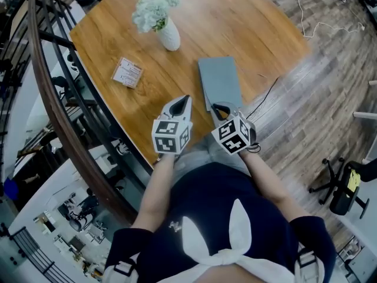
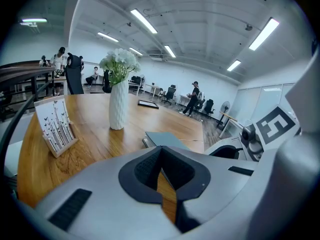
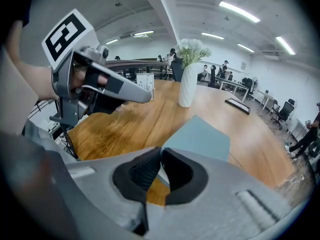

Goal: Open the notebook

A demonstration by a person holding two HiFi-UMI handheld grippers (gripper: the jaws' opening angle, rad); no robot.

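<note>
The left tool (image 1: 184,101) hovers over the tabletop's (image 1: 253,34) near edge, its jaws closed on nothing. Just right of it, the right tool (image 1: 220,107) seems clamped on the near corner of the grey notebook (image 1: 219,80), which lies by that same edge.

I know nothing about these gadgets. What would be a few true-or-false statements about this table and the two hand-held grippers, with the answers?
1. The vase holds white flowers. True.
2. The right hand-held gripper is pinching a near corner of the notebook. True.
3. The notebook lies wide open with its pages showing. False: only its grey-blue cover shows.
4. The left hand-held gripper grips the card stand. False: its jaws are shut on nothing, and the card stand sits apart from it on the table.
</note>
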